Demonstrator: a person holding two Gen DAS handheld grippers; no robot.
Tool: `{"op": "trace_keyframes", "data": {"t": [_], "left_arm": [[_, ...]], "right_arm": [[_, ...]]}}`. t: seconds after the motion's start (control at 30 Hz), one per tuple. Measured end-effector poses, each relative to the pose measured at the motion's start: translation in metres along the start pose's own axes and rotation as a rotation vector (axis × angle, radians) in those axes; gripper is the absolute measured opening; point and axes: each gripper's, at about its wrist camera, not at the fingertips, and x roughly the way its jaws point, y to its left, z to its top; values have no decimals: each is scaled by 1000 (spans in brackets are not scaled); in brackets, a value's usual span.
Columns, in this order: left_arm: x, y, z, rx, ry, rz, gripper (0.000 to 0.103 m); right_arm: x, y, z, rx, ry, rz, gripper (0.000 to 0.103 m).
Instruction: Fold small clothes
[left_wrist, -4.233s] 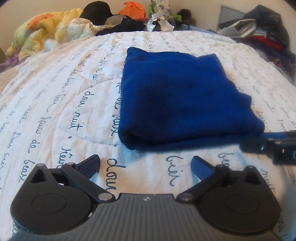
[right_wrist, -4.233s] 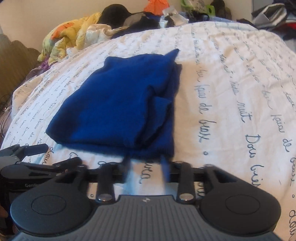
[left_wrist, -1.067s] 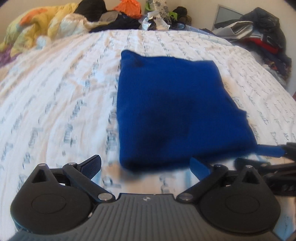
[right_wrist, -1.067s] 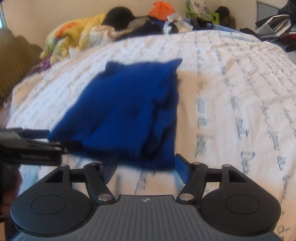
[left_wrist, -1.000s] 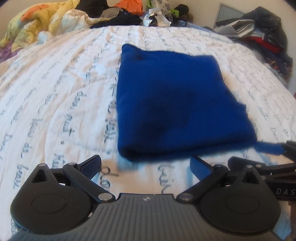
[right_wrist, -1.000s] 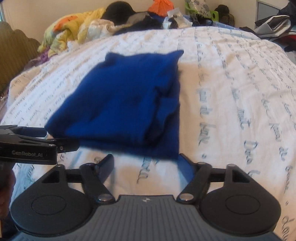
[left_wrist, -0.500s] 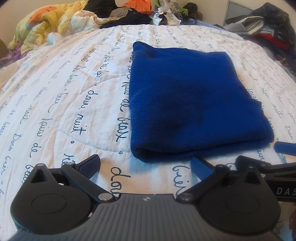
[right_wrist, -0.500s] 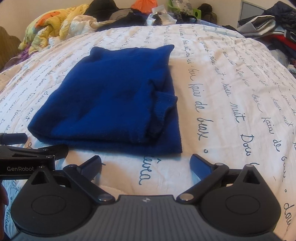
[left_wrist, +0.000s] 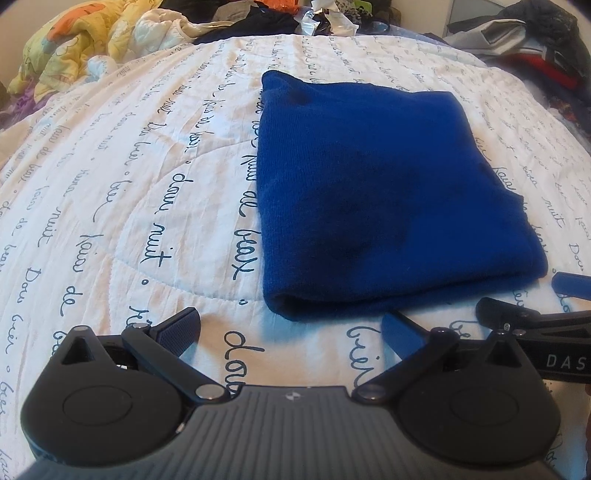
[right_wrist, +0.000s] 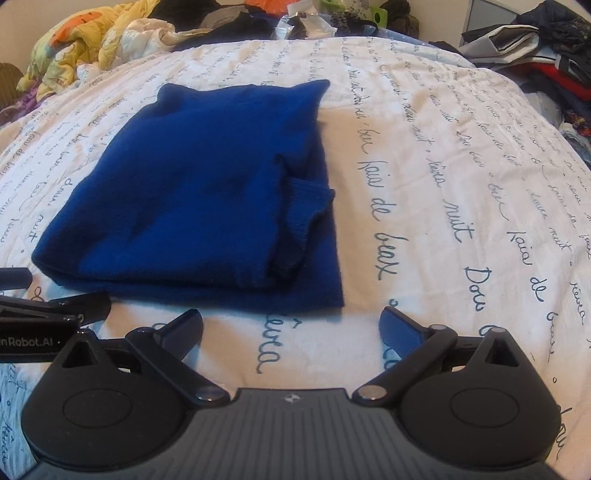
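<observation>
Bed quilt (left_wrist: 140, 192), white w/ blue script print, fills both views. Clutter heap (left_wrist: 85, 48) along far edge, more clothes at far right (right_wrist: 535, 48); not involved.

Blue knit garment (left_wrist: 376, 192) lies folded on quilt, roughly rectangular, thick folded edge toward both tools. In rt wrist view the garment (right_wrist: 207, 192) shows a ribbed cuff (right_wrist: 306, 218) poking out along its rt side, bottom layer sticking out past the upper layers there. Fold looks near done; judged, not confirmed.

Risks:
- Cuff loose at side. If next fold or lift grabs only top layers, cuff prob. slides out and the stack comes apart.
- Layers uneven at rt edge; a pinch at near rt corner may catch the bottom layer only and drag it from under the rest.
- Quilt is soft; a low scoop could pinch quilt along w/ knit.
- Tools sit close together at near edge; could knock each other if both go for the middle.

Pose:
- Left tool (left_wrist: 291, 326): jaws wide, nothing between them, pitched down at quilt, just short of garment's near left corner. No contact seen.
- Right tool (right_wrist: 291, 325): jaws at full spread, empty, same downward pitch, just short of near rt edge, apart from cloth.
- Each tool's fingers visible at the edge of the other's view, i.e. side by side.
</observation>
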Motion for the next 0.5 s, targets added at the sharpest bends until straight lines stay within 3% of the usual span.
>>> {"op": "trace_keyframes", "data": {"t": [0.5], "left_arm": [[2,0,3,-19,27,7,103]], "right_arm": [[4,1,8,7,47,-10,103]]}}
